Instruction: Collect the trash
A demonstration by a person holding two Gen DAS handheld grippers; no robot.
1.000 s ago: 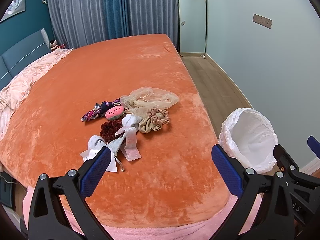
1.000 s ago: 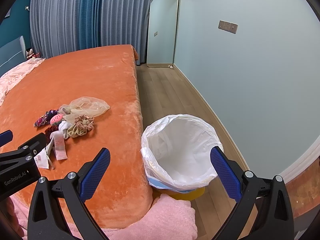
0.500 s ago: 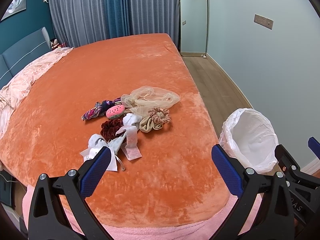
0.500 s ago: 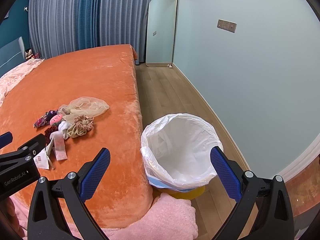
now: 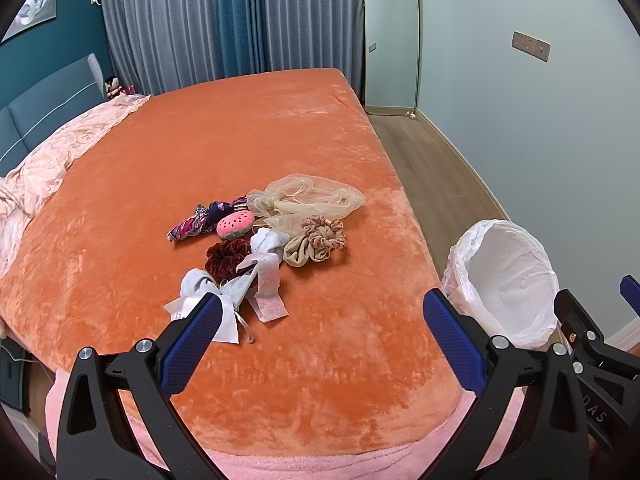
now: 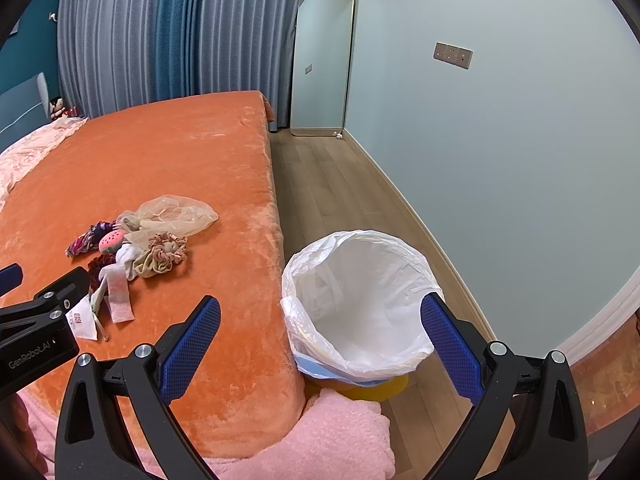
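Trash pile sits on the orange bed, toward its foot end. Nearest pieces: white paper scraps and a pinkish wrapper; behind them scrunchies, a sheer mesh bag, a watermelon plush. Which of those count as trash — can't tell from here.

Left tongs spread wide, pinching nothing. Pile lies at 11–12 o'clock from them; the paper scraps are just beyond the left pad. Pile's long axis runs roughly 7 to 1 o'clock in the left view.

Right tongs also spread, holding nothing, and pointed at the lined bin on the floor just beside the bed's corner. Pile is at 10 o'clock from them, further off. So left is the nearer hand for the pick, I'd judge; bin is at its 3 o'clock.

Hidden: left pad covers part of the paper scraps; bin base cut off by the liner and a pink blanket.
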